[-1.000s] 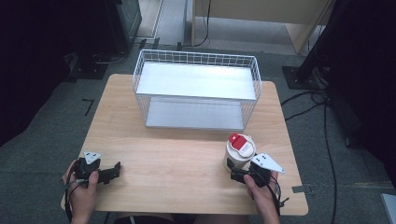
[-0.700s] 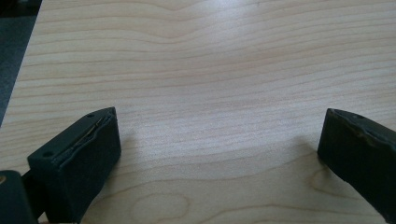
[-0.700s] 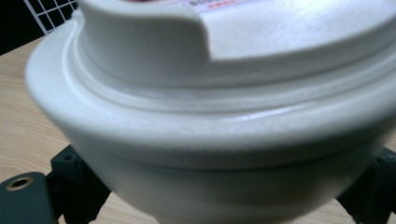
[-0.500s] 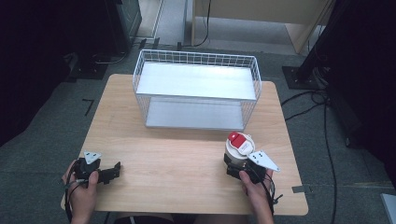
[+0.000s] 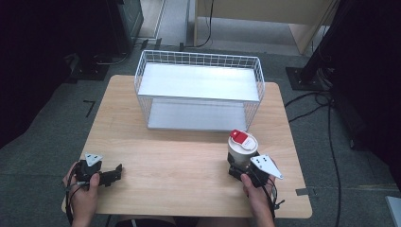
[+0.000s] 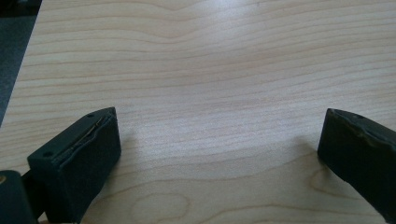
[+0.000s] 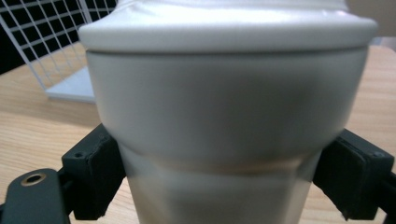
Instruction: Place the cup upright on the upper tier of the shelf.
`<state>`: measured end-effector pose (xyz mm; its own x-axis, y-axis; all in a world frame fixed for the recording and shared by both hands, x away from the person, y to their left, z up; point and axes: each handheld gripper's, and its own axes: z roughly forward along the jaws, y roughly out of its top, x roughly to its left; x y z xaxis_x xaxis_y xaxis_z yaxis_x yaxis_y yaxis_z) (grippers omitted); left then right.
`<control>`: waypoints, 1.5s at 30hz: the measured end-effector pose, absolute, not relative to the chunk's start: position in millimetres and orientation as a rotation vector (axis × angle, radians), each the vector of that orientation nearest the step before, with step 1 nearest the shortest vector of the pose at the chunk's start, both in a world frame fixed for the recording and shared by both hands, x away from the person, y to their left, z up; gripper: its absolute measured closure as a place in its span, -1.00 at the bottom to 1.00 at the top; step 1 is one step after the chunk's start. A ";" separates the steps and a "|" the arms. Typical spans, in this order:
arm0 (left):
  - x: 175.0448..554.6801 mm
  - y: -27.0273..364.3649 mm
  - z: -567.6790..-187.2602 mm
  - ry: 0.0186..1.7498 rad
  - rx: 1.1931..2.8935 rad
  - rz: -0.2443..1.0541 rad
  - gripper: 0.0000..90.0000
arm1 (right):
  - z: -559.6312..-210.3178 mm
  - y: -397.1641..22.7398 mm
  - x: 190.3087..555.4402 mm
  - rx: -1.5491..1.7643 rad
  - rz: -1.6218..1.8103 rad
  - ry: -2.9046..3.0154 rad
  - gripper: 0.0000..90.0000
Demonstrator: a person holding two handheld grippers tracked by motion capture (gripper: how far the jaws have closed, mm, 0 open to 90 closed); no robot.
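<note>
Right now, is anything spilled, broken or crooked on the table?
Nothing stands out. The white cup stands upright with its lid on, the right tool closed around its body. The wire basket sits straight on the table, and no spill shows. The left tool is open over bare wood.

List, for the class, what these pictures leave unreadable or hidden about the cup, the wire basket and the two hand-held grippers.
- Cup base: right gripper view, cut off by the bottom edge.
- Red label on the cup's lid: high view, too small to read.
- Right hand-held gripper jaws: high view, covered by its grey plate and the cup.
- Wire basket: right gripper view, mostly behind the cup.
- Left hand-held gripper: left gripper view, right jaw cut off by the edge.
</note>
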<state>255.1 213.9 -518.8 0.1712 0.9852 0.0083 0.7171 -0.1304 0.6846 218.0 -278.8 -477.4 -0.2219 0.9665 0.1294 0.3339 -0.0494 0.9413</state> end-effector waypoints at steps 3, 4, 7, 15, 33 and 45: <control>255.1 214.0 -518.7 1.602 1.913 0.643 -1.00 | -474.8 -278.8 217.2 1.384 1.301 1.597 -0.73; 255.1 214.0 -518.7 1.602 1.913 0.643 -1.00 | -473.8 -278.3 216.8 1.380 1.302 1.599 -0.73; 255.1 214.0 -518.7 1.602 1.912 0.643 -1.00 | -473.8 -278.2 216.5 1.374 1.307 1.600 -0.73; 255.1 214.0 -518.7 1.602 1.913 0.643 -1.00 | -468.2 -278.0 214.6 1.363 1.335 1.577 -0.73; 255.1 214.0 -518.7 1.602 1.913 0.643 -1.00 | -426.3 -268.7 223.0 1.256 1.391 1.510 -0.73; 255.1 214.1 -518.7 1.601 1.914 0.645 -1.00 | -389.4 -254.5 244.1 1.187 1.431 1.480 -0.73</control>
<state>255.1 214.1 -518.7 0.1726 0.9849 0.0105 0.7173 -0.1330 0.6839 244.1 -254.5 -389.4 -0.2918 0.9526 0.0861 0.1181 -0.0535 0.9916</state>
